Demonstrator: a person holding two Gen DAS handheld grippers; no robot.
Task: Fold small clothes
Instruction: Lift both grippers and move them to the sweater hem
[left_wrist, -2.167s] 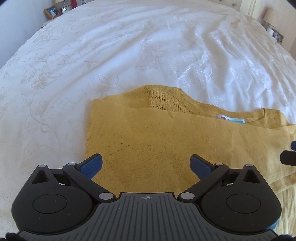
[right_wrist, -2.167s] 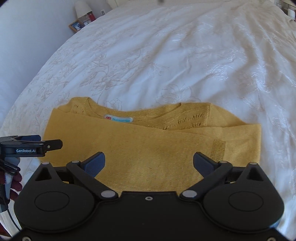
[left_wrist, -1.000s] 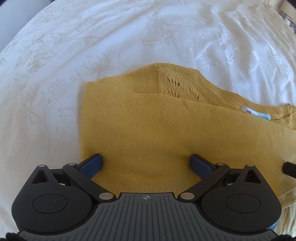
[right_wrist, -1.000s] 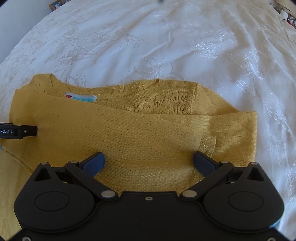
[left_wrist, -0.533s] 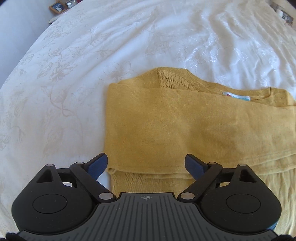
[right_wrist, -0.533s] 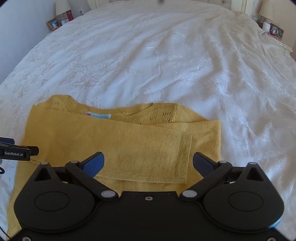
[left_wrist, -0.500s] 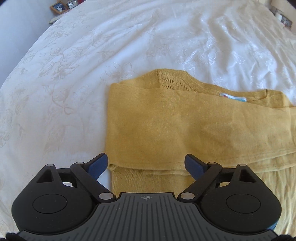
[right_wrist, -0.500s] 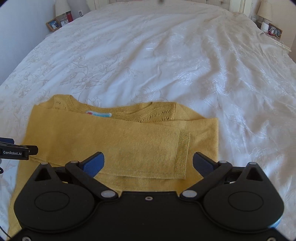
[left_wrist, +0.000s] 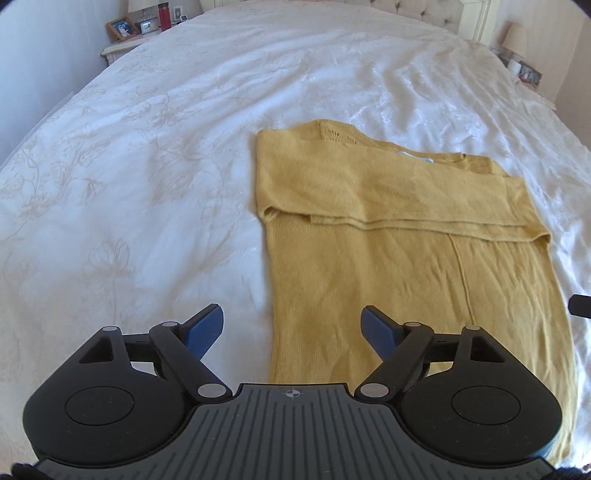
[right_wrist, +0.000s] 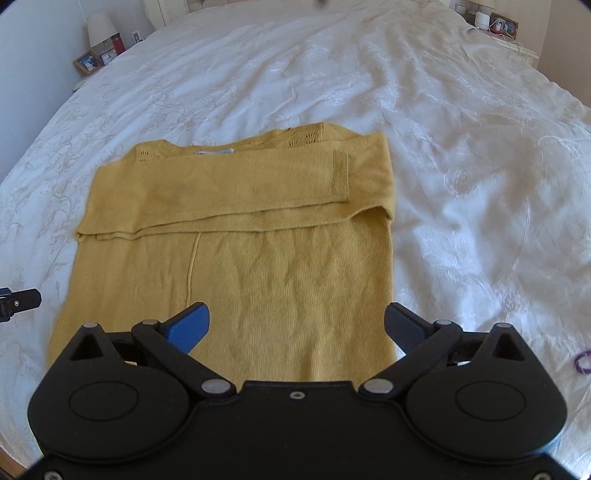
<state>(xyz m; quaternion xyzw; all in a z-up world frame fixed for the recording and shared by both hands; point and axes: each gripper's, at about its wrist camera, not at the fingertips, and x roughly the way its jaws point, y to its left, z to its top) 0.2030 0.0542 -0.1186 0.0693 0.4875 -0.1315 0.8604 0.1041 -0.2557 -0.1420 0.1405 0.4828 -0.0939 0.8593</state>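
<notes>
A mustard-yellow knit sweater (left_wrist: 406, 266) lies flat on the white bedspread (left_wrist: 147, 166), collar far from me, both sleeves folded across the chest. It also shows in the right wrist view (right_wrist: 258, 258). My left gripper (left_wrist: 293, 328) is open and empty, hovering over the sweater's near left edge. My right gripper (right_wrist: 295, 325) is open and empty over the sweater's near right part. The left gripper's tip (right_wrist: 18, 302) shows at the left edge of the right wrist view.
A nightstand with a picture frame (left_wrist: 122, 27) and a red bottle stands at the far left of the bed. Another nightstand (right_wrist: 498, 24) stands at the far right. A purple hair tie (right_wrist: 581, 360) lies on the bedspread at right.
Both grippers have pulled back toward the sweater's hem and risen. The sweater's lower body has come into view. The sleeves lie as before.
</notes>
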